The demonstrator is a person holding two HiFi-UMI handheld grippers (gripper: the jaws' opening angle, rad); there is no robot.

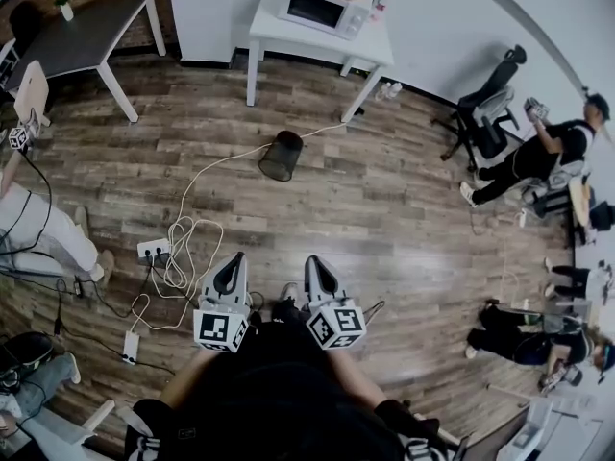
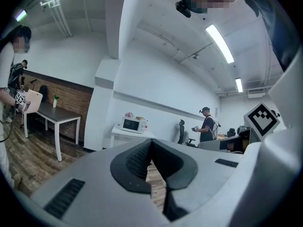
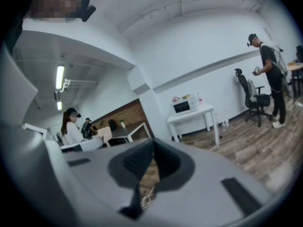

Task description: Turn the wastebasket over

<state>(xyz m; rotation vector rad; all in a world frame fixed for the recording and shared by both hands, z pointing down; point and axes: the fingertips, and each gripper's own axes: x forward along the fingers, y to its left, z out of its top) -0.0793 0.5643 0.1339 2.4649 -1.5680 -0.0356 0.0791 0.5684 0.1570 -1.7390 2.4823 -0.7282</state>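
A black mesh wastebasket (image 1: 281,156) lies tipped on the wooden floor, its open mouth facing the near left, in front of the white table. Both grippers hang close to my body, well short of it. My left gripper (image 1: 232,261) is shut and holds nothing; in the left gripper view its jaws (image 2: 151,145) meet at the tips. My right gripper (image 1: 314,263) is likewise shut and empty, and the right gripper view shows its jaws (image 3: 153,148) closed together. The wastebasket does not show in either gripper view.
A white table (image 1: 274,31) with a microwave (image 1: 323,9) stands behind the basket. White cables (image 1: 183,257) and power strips (image 1: 152,249) lie on the floor at my left. A dark table (image 1: 86,36) is far left. Seated people (image 1: 538,157) and office chairs (image 1: 485,109) fill the right side.
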